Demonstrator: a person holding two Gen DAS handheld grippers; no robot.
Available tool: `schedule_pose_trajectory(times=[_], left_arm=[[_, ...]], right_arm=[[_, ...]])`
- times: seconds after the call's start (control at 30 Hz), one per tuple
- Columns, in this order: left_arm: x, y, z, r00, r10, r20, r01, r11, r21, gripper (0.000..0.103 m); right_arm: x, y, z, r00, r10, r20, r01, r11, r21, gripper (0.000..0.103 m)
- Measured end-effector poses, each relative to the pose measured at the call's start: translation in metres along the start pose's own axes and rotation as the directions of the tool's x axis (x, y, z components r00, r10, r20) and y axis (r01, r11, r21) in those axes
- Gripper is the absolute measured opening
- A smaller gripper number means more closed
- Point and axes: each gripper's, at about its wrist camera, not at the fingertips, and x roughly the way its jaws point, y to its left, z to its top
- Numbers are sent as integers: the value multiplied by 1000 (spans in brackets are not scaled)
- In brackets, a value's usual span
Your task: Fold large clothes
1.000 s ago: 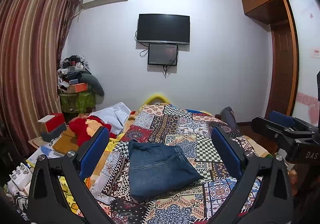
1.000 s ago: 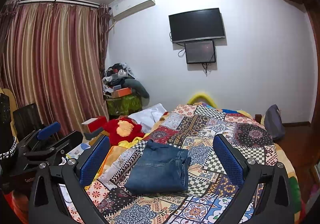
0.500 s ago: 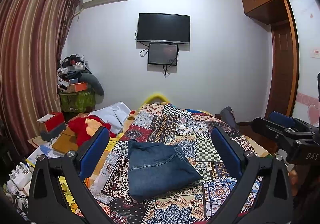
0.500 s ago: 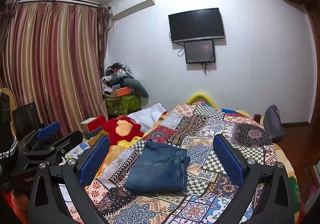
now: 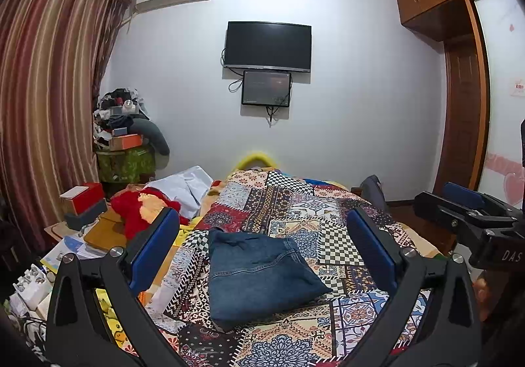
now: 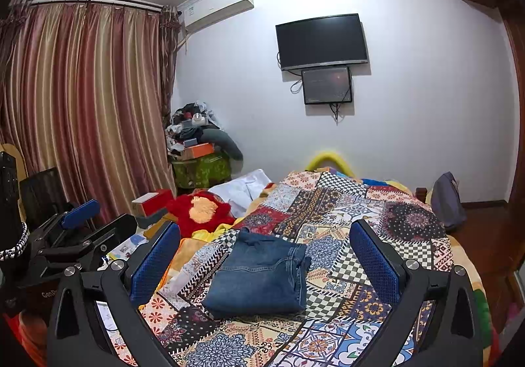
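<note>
A pair of blue jeans [image 5: 259,275] lies folded into a compact rectangle on the patchwork bedspread [image 5: 295,203]; the right wrist view shows the same jeans [image 6: 262,275] with stacked layers at their right edge. My left gripper [image 5: 262,245] hovers above and short of the jeans, open, with nothing between its blue pads [image 5: 154,245]. My right gripper [image 6: 265,255] is likewise open and empty, held back from the jeans. Each gripper appears at the edge of the other's view: the right gripper [image 5: 466,209] at the far right, the left gripper [image 6: 78,219] at the far left.
A red plush toy [image 6: 200,209] and white cloth [image 6: 242,189] lie at the bed's left side. Boxes and papers [image 5: 85,203] crowd a low surface left of the bed. A dark bag [image 6: 446,199] stands at the bed's far right. A cluttered pile [image 5: 121,134] fills the corner by striped curtains [image 5: 42,104].
Almost nothing differs. The right wrist view drifts very slightly; the jeans and both open grippers keep their places.
</note>
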Motion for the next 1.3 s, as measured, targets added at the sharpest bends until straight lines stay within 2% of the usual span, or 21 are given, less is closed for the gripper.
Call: schedule_pose_trajectory(times=[1.3], left_arm=[[12,7,-7,996,-83,-28,83,996,-16,103]], right_arm=[[11,1,1,999,-41,-23,42,999,15,103]])
